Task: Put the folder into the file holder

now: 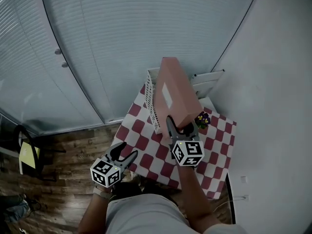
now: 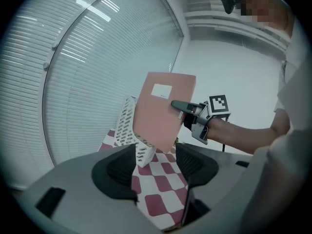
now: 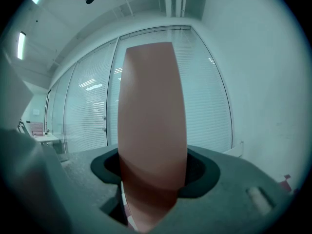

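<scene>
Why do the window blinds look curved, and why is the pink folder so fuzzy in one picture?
Head view: the wide-angle lens bows the white slatted window blinds into arcs. Right gripper view: the flat pink folder, clamped in the right gripper's jaws, sits so close to the lens that it looks soft and bulged. Left gripper view: farther off, it looks crisp.

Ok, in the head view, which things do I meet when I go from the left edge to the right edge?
Yellow chair → left gripper → white file holder → pink folder → small flowers.
</scene>
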The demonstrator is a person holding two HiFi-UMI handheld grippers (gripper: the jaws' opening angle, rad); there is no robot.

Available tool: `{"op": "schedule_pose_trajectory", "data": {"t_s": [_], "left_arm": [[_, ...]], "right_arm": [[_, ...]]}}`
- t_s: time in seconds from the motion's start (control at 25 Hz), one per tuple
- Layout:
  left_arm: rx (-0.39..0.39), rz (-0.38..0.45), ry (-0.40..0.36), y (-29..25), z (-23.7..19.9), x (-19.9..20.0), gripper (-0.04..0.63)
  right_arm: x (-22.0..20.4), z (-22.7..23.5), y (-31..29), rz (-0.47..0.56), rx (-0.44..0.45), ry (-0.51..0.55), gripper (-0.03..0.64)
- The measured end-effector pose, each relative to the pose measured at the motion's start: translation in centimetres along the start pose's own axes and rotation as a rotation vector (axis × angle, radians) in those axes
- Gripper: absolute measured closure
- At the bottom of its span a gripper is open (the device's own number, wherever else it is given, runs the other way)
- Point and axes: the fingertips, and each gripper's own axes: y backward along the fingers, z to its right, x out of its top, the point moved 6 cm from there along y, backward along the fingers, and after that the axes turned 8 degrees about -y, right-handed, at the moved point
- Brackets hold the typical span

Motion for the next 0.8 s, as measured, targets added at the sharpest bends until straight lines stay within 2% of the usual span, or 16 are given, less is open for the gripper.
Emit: {"op": "schedule_pose_trajectory", "data": {"t_s": [0.56,0.8], "left_arm": [[0.001,-0.045,0.014,-2.0,-4.0,0.6,0.347],[0.01,-0.056,0.028,-2.4,-5.0,0.4,0.347]], "right_arm": [[-1.0,1.3,-6.0,0.065,0.031,0.02,0.336],[-1.8,1.8,-7.7,0.04,0.033,0.023,0.336]]}}
